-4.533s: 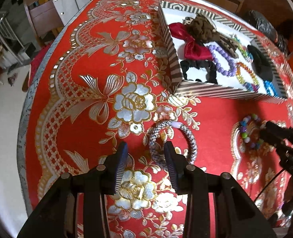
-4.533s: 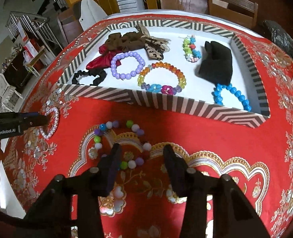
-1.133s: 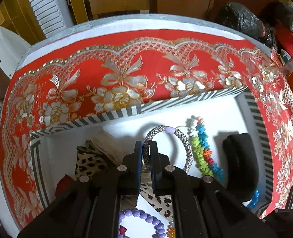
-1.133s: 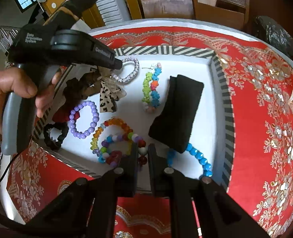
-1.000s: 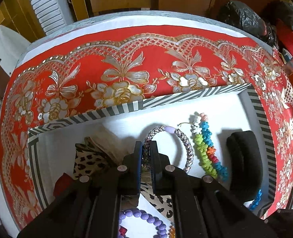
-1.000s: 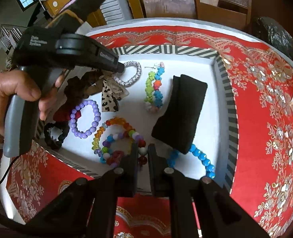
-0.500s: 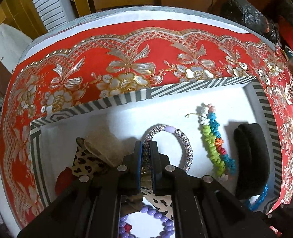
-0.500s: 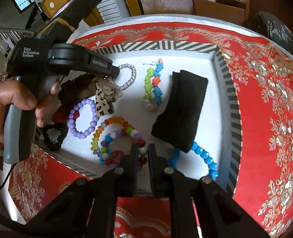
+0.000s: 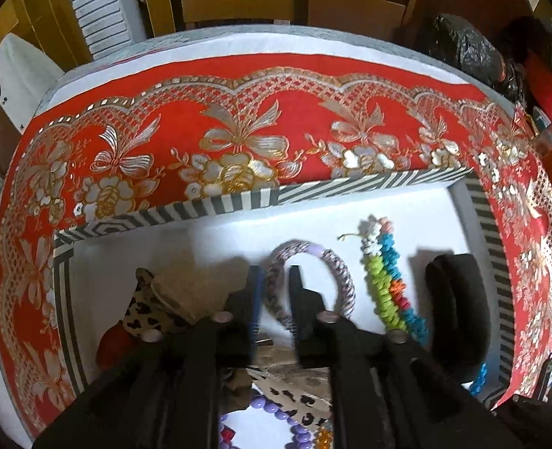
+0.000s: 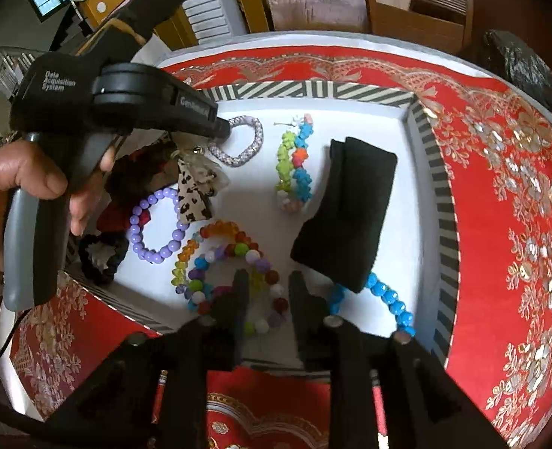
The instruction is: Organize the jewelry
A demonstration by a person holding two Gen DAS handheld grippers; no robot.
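Both bracelets now lie in tray (image 10: 435, 172): left gripper (image 9: 274, 280) & right gripper (image 10: 264, 284) parted, gripping nothing. Task prob. nearly done; only withdrawing left.

— Where do we look from on the left wrist?
— Close above the striped tray (image 9: 238, 202), facing its far wall.
— And on the right wrist?
— From the tray's (image 10: 438, 194) near edge, higher. We share the silver bracelet (image 9: 335, 273) (image 10: 246, 142).
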